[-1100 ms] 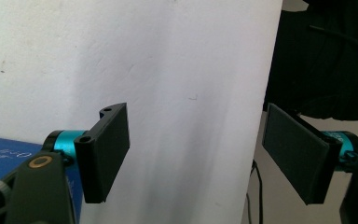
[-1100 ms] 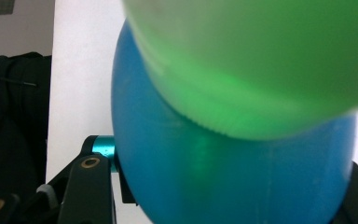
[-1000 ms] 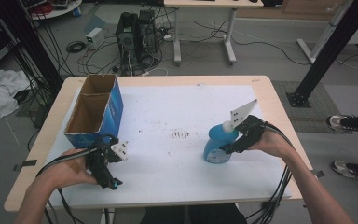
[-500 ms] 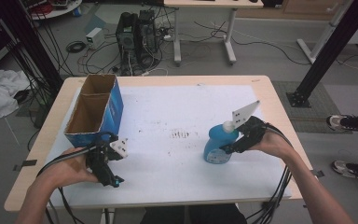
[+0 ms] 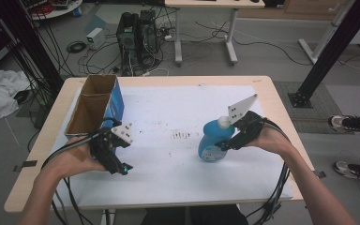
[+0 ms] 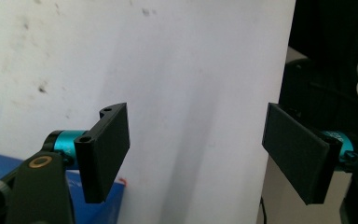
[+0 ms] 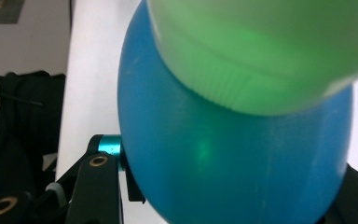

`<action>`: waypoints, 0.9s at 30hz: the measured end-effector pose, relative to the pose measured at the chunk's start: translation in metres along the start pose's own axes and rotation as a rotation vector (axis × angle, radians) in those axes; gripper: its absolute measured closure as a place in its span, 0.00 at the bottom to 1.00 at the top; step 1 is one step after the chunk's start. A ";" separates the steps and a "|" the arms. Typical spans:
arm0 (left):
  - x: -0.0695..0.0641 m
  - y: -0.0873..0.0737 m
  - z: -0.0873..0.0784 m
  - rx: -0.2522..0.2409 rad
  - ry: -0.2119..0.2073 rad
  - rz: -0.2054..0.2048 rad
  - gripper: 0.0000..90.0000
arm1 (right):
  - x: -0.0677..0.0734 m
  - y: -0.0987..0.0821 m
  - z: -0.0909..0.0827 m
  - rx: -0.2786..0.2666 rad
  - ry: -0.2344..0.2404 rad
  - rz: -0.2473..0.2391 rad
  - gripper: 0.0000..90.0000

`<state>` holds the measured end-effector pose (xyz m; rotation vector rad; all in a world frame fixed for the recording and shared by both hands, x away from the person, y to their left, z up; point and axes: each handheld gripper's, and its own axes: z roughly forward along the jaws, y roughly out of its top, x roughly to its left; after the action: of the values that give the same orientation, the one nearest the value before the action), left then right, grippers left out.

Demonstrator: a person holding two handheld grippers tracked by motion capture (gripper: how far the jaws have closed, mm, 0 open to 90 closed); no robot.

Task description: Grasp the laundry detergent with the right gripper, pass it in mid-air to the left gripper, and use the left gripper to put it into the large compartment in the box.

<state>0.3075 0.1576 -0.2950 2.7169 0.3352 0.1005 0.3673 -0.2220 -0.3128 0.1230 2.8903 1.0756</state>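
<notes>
From the high view, a white-covered worktop [image 5: 168, 112] carries an open cardboard box with blue sides [image 5: 93, 110] near its left edge and a blue bottle with a pale cap [image 5: 214, 140] right of centre. The right claw [image 5: 229, 140] comes in from the right and reaches the bottle's right flank at about shoulder height; the bottle stands upright on the white sheet, and the person's right hand [image 5: 267, 138] wraps the tool behind it. A grey three-cornered plate [image 5: 241, 108] rises above that claw. The left claw [image 5: 115, 164] sits in the left hand [image 5: 72, 161] at the near left of the worktop, just in front of the box and well apart from the bottle. A patch of dark specks [image 5: 182, 135] marks the sheet between the two claws.

In the left gripper view, the left claw [image 6: 196, 154] stands wide, its two black jaws far apart with bare white sheet between them. A blue corner of the box [image 6: 102, 205] shows low beside the left jaw.

In the right gripper view, the blue bottle [image 7: 242, 168] sits right between the jaws of the right claw [image 7: 233, 186], its pale cap [image 7: 270, 51] close overhead and tinted green. The jaws press on either side of the body, holding it.
</notes>
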 end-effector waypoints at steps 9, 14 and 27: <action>0.013 0.055 -0.024 -0.073 0.009 0.006 0.26 | 0.003 0.035 0.003 0.001 0.011 -0.051 0.50; 0.018 0.077 -0.025 -0.070 0.001 0.040 0.26 | 0.006 0.045 0.007 0.006 0.023 -0.046 0.50; 0.022 0.131 -0.013 -0.085 -0.031 0.070 0.26 | 0.008 0.062 0.023 0.002 0.046 -0.053 0.50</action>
<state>0.3554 0.0515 -0.2307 2.6430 0.2216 0.0900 0.3644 -0.1596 -0.2898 0.0218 2.9171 1.0801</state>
